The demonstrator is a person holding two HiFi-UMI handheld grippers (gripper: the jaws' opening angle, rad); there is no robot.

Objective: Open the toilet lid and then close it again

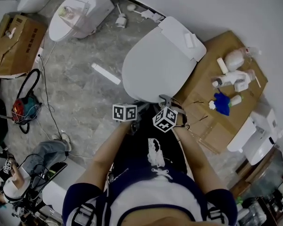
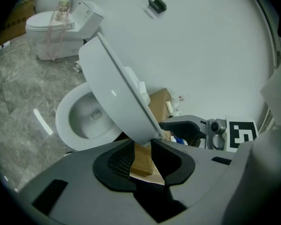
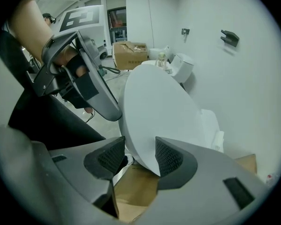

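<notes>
Gripping the half-raised toilet lid (image 2: 114,93) by its rim: left hand-held gripper (image 2: 143,146).

- Toilet lid (image 1: 155,65): plain white, no pattern; the bowl (image 2: 82,121) under it is the same white.
- Second toilet (image 1: 80,8): white.
- Floor (image 1: 80,88): grey, marbled with paler veining.
- Wall (image 2: 201,46): plain white, carrying one black bracket (image 2: 157,3).
- Cardboard (image 1: 217,126): flat brown.
- Blue item (image 1: 221,102) on the cardboard: deep blue, white at one end.
- Left gripper (image 2: 143,144): mid-grey body; its fingers (image 2: 119,163) are black with a fine cross-hatched pattern.
- Right gripper (image 3: 139,149): same grey, fingers (image 3: 168,158) black, same hatching.
- Marker cubes (image 1: 125,112): black square patterns on white faces.
- Machine on the floor (image 1: 21,108): red and teal, with a black cable.
</notes>
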